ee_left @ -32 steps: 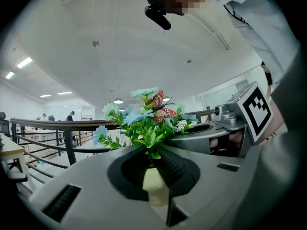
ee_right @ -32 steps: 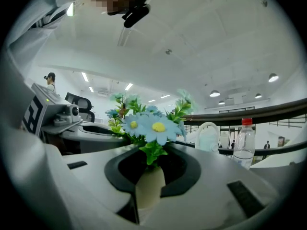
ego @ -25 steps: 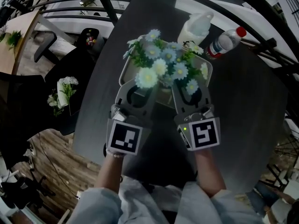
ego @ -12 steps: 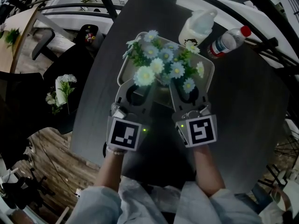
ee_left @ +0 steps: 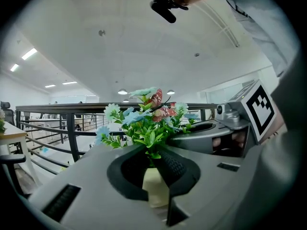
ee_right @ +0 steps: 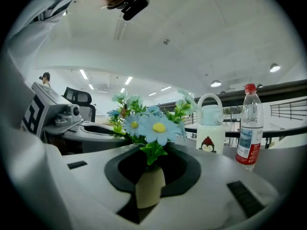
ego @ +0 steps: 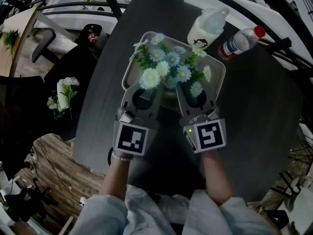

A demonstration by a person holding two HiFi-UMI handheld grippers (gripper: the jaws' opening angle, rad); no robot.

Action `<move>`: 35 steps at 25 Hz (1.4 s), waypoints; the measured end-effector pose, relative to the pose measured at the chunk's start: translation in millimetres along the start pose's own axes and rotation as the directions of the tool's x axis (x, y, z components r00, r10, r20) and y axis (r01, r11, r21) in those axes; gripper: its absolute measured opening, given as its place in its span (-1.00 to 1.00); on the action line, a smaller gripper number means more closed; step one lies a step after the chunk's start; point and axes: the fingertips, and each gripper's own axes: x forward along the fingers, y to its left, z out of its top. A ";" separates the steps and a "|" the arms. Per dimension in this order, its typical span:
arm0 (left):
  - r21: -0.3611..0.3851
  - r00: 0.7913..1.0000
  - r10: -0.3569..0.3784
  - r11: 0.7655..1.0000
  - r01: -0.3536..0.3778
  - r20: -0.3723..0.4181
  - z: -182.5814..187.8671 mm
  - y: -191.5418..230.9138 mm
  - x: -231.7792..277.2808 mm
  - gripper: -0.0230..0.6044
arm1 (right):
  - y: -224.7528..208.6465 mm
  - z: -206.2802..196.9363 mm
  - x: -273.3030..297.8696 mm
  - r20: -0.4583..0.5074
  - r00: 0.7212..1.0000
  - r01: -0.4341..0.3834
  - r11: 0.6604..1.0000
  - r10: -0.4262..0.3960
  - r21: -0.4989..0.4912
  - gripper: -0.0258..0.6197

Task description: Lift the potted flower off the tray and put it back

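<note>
The potted flower (ego: 171, 70), pale blue and white daisies over green leaves, hangs over the grey tray (ego: 128, 71) on the dark table. Its blooms hide the pot from above, so I cannot tell whether it touches the tray. My left gripper (ego: 144, 96) and right gripper (ego: 194, 94) reach in side by side from the near edge. In the left gripper view the cream pot (ee_left: 154, 188) sits pinched in the jaw gap under the leaves (ee_left: 146, 128). The right gripper view shows the same pot (ee_right: 149, 188) clamped between its jaws.
A white jug with a handle (ego: 206, 27) and a red-capped water bottle (ego: 238, 42) stand just beyond the tray at the right. The table's left edge (ego: 95, 106) drops to a lower floor with an office chair (ego: 44, 48) and another flower bunch (ego: 66, 94).
Both grippers have sunk together with the flower, which now sits lower over the tray. More of the tray's rim shows around it. The jaws look the same.
</note>
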 end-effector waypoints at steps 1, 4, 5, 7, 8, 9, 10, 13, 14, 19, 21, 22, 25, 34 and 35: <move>0.003 1.000 -0.004 1.000 0.004 -0.005 -1.7 -1.0 0.9 -0.80 | -0.7 -2.0 -0.2 -0.006 1.000 0.001 1.000 -0.001 0.004 -0.71; -0.009 1.000 -0.007 1.000 0.007 -0.005 -4.8 -2.0 2.8 -0.79 | -2.2 -13.4 -3.3 -0.054 0.999 0.000 1.000 0.001 0.009 -0.70; -0.012 1.000 -0.006 1.000 0.006 -0.005 -5.5 -1.2 3.4 -0.79 | -2.3 -14.4 -3.1 -0.057 0.998 -0.003 1.000 0.004 0.011 -0.70; -0.019 1.000 -0.005 1.000 0.005 -0.008 -6.5 0.5 4.5 -0.78 | -2.7 -10.2 -0.6 -0.030 0.999 -0.009 1.000 0.010 0.019 -0.69; -0.024 1.000 -0.006 1.000 0.006 -0.009 -6.9 0.8 5.0 -0.78 | -3.4 -8.6 0.3 -0.020 1.000 -0.010 1.000 0.010 0.026 -0.67; -0.027 1.000 -0.009 1.000 0.008 -0.010 -7.3 0.8 5.5 -0.78 | -4.1 -7.7 0.8 -0.012 1.000 -0.009 0.999 0.009 0.035 -0.66; -0.028 1.000 -0.012 1.000 0.011 -0.009 -7.6 0.5 5.8 -0.78 | -4.4 -7.4 0.9 -0.008 1.000 -0.009 0.999 0.009 0.044 -0.64; -0.039 1.000 -0.018 0.999 0.018 -0.005 -7.7 0.1 5.4 -0.75 | -4.2 -7.5 0.2 -0.003 1.000 -0.013 0.998 0.014 0.069 -0.62; -0.044 1.000 -0.019 0.999 0.019 -0.004 -7.4 0.3 5.0 -0.74 | -4.0 -7.3 -0.2 -0.002 1.000 -0.016 0.997 0.016 0.079 -0.62; -0.051 1.000 -0.019 0.999 0.019 0.001 -6.8 1.6 1.9 -0.65 | -4.2 -8.6 -3.0 -0.004 1.000 -0.020 0.995 0.020 0.096 -0.51; -0.056 1.000 -0.020 0.998 0.020 0.002 -6.1 1.3 -1.2 -0.64 | -4.2 -8.5 -5.0 -0.006 1.000 -0.019 0.995 0.019 0.100 -0.47; -0.058 1.000 -0.020 0.998 0.020 0.000 -6.4 1.0 -2.5 -0.63 | -4.0 -8.3 -6.0 -0.007 1.000 -0.019 0.995 0.020 0.100 -0.46; -0.058 1.000 -0.014 0.998 0.014 0.004 -5.9 -0.2 -6.0 -0.63 | -2.4 -8.5 -9.5 -0.010 1.000 -0.023 0.995 0.024 0.096 -0.46; -0.073 1.000 0.006 0.997 -0.005 0.016 2.6 -1.9 -24.7 -0.63 | -3.6 -0.8 -24.9 -0.002 1.000 0.001 0.995 -0.001 0.102 -0.46; -0.074 1.000 0.006 0.997 -0.005 0.014 2.6 -2.7 -27.0 -0.63 | -3.3 0.1 -26.7 -0.001 1.000 0.003 0.995 -0.003 0.102 -0.46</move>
